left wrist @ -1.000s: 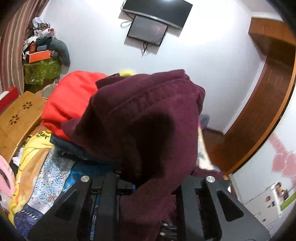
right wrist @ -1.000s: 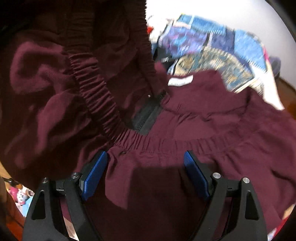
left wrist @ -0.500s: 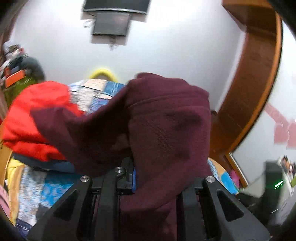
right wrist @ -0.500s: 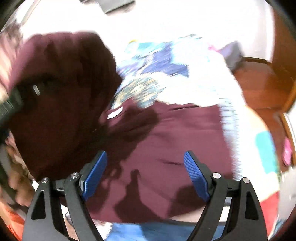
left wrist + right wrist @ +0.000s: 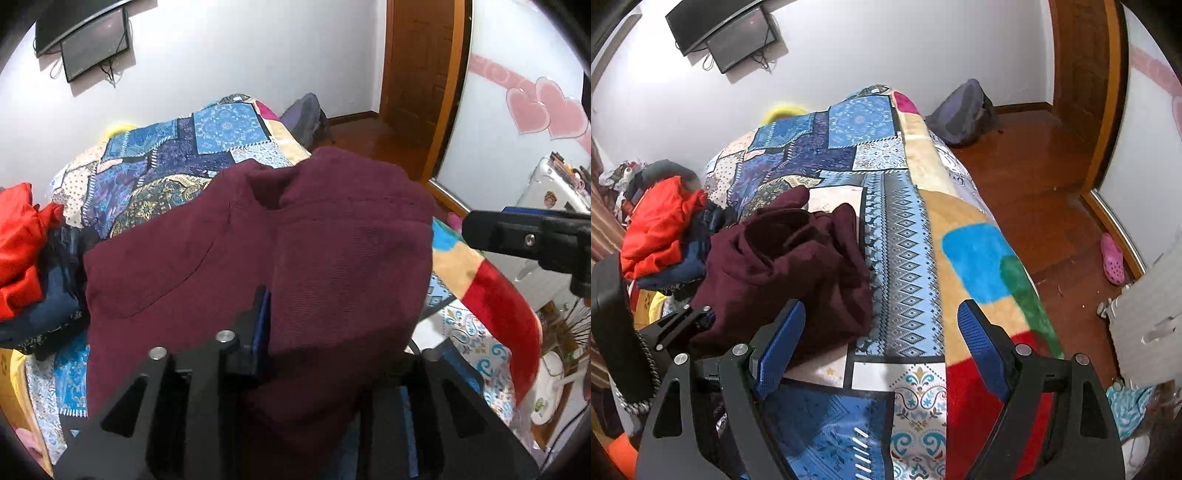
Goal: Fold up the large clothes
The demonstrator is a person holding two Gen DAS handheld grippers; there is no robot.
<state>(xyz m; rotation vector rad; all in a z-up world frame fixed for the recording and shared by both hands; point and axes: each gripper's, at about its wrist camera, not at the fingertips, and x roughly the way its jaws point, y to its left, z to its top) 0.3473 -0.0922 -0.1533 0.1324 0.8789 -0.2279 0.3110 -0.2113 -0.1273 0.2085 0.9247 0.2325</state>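
Left gripper [image 5: 332, 325] had the maroon garment [image 5: 332, 240] draped between its jaws, which had just been loosening. It lay heaped on the bed [image 5: 905, 258], left of the right gripper [image 5: 882, 347], which was spread wide and empty.

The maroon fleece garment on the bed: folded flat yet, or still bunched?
Still bunched. The maroon fleece garment sits in a rumpled heap on the patchwork blanket, with fabric draped between the fingers of the left gripper.

Garment [image 5: 783, 266] heaped on the bedspread [image 5: 908, 280], clothes pile [image 5: 661, 236] to its left, backpack [image 5: 964, 110] on the floor [image 5: 1034, 192] right of the bed, screen [image 5: 738, 40] on the wall behind.
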